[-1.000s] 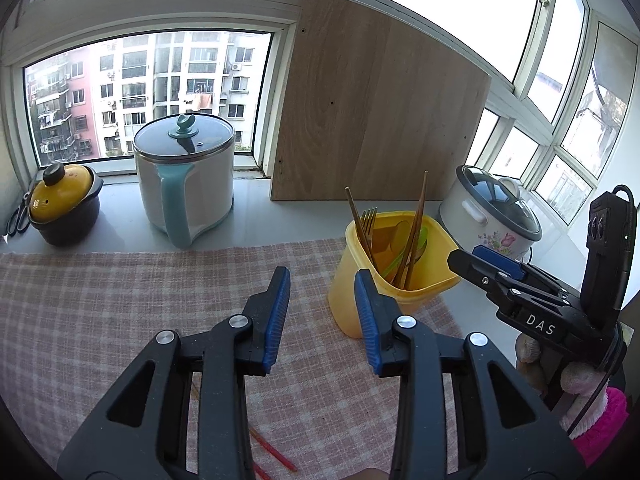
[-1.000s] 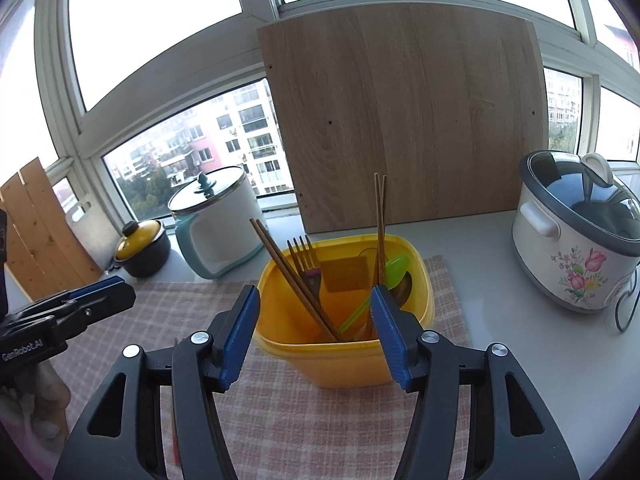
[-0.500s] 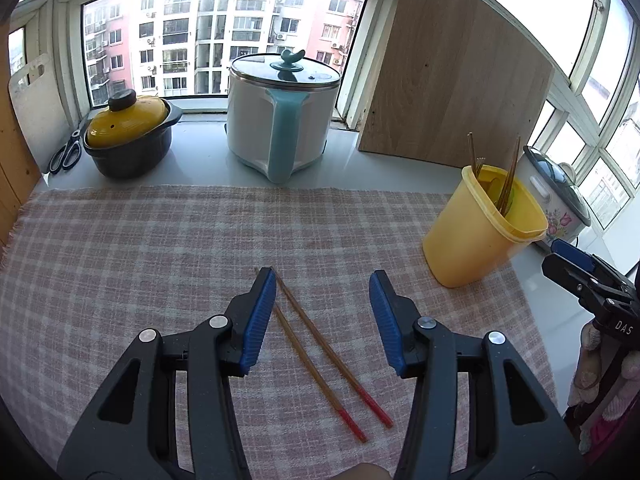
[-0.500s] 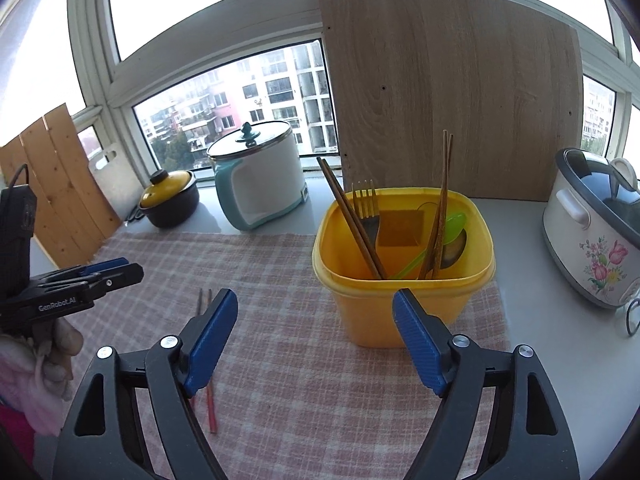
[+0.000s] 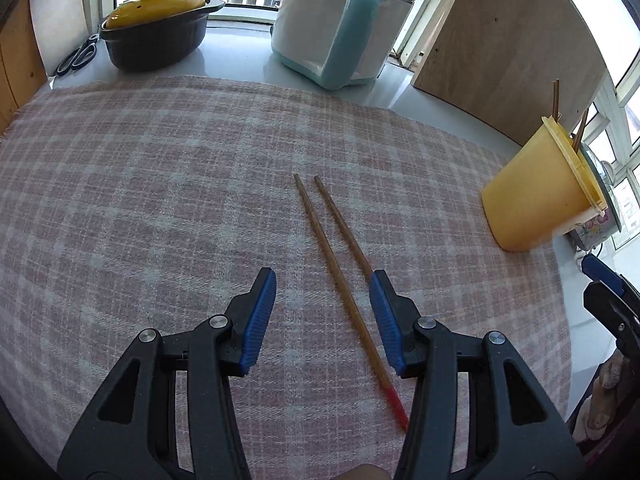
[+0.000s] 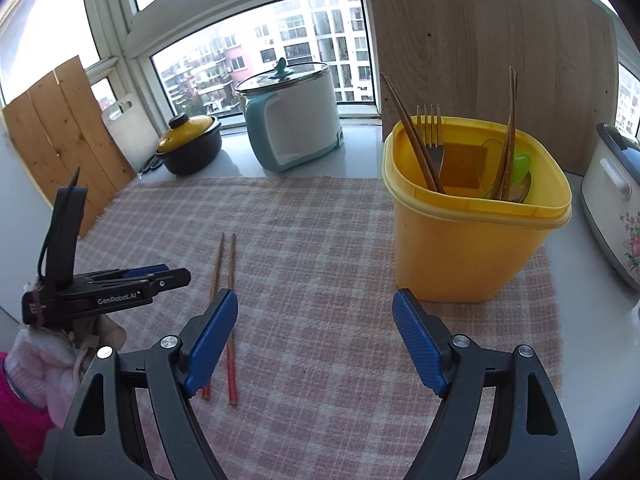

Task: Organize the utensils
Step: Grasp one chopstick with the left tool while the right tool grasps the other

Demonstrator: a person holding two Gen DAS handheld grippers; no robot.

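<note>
The left gripper (image 5: 323, 312) is hovering low over the pink checked cloth (image 5: 160, 184) with its blue-padded jaws standing apart, one of the two red-tipped wooden chopsticks (image 5: 340, 280) lying between them and the other passing under the right-hand pad. The right gripper (image 6: 316, 320) is also gaping wide and gripping nothing, just in front of the yellow plastic utensil tub (image 6: 460, 252), which is holding more chopsticks, a fork (image 6: 430, 132) and a green spoon (image 6: 516, 168).
</note>
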